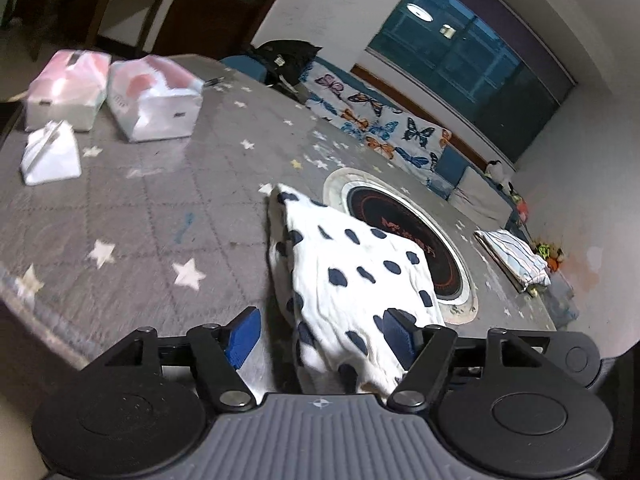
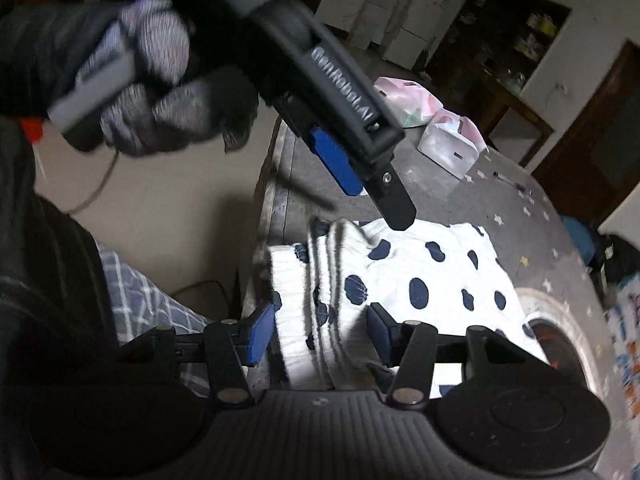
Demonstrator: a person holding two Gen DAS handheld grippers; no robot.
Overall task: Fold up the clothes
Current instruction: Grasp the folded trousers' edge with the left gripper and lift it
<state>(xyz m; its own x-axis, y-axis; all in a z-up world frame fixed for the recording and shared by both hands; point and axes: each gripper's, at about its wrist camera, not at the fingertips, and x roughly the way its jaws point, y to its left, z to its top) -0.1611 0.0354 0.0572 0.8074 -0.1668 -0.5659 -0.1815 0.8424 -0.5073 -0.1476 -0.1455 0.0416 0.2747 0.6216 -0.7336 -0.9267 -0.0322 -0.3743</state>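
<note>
Your left tongs (image 1: 320, 338) and right tongs (image 2: 322, 332) both stand released, pads clear of the folded spotted cloth (image 1: 352, 264) at lower centre. Risk: a pad snags an edge as you withdraw, undoing the fold. Grey starred surface (image 1: 160, 200); tissue packs (image 1: 156, 96) upper left; dark window (image 1: 472, 56) upper right.

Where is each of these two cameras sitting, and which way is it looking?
Left wrist: rides on the left gripper, looking across the grey star-patterned table; its own blue pads show.
Right wrist: rides on the right gripper, looking along the table edge; a gloved hand holding the left gripper shows.
Shared: the folded white garment with navy dots, lying between both open grippers.
</note>
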